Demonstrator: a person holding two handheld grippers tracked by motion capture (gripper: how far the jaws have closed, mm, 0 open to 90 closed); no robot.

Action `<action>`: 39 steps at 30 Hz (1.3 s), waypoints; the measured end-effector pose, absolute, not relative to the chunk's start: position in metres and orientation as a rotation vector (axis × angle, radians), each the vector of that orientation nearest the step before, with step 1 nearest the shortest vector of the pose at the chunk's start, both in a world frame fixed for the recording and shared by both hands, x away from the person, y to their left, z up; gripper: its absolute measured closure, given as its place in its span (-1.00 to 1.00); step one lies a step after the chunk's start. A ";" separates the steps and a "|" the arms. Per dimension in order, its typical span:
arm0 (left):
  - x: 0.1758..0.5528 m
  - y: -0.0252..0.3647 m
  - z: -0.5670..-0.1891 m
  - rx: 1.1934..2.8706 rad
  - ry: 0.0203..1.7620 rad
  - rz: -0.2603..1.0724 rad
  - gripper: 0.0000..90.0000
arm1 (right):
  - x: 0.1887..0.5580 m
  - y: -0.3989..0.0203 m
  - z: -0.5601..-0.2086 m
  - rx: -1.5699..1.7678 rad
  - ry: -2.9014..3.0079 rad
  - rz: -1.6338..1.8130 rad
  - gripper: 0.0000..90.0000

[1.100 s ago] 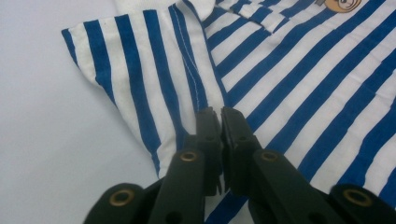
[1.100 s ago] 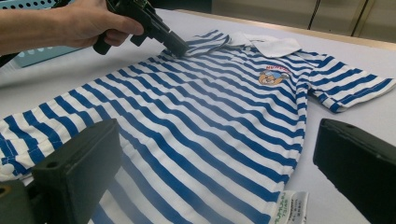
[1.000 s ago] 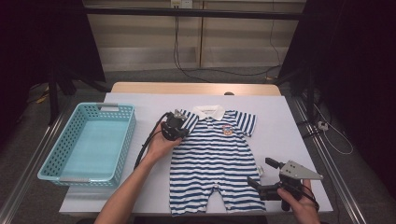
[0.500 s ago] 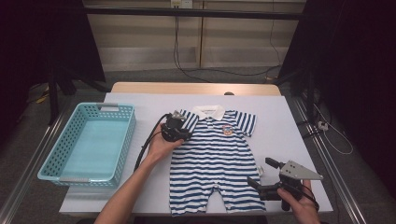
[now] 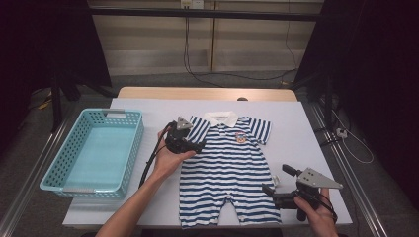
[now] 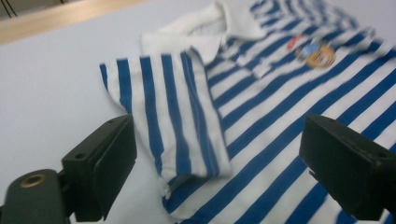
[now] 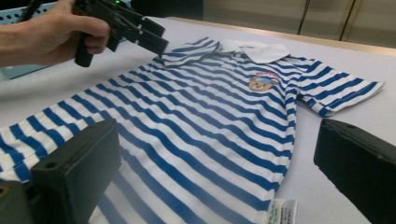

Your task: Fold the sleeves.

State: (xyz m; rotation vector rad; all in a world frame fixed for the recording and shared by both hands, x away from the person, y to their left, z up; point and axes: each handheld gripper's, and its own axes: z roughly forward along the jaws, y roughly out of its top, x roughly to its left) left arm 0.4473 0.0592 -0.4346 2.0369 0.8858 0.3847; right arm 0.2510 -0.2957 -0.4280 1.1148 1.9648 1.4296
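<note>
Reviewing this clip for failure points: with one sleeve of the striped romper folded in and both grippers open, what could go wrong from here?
1. The left gripper, jaws just opened, is off the folded sleeve; the loose fold might spring back.
2. The right gripper hovers open beside the romper; a careless grab there could drag the cloth and skew it on the table.

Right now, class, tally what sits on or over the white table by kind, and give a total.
Striped baby romper: 1
Turquoise basket: 1
Hand-held claws: 2, left claw and right claw
Total: 4
</note>
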 end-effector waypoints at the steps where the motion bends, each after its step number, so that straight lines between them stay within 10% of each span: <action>1: 0.446 0.062 -0.430 2.030 0.866 0.373 -0.75 | 0.252 -0.296 -0.428 1.120 1.954 1.431 -1.00; 39: 0.328 0.152 -0.406 1.750 0.801 0.456 -0.94 | 0.321 -0.295 -0.412 1.100 1.886 1.392 -0.91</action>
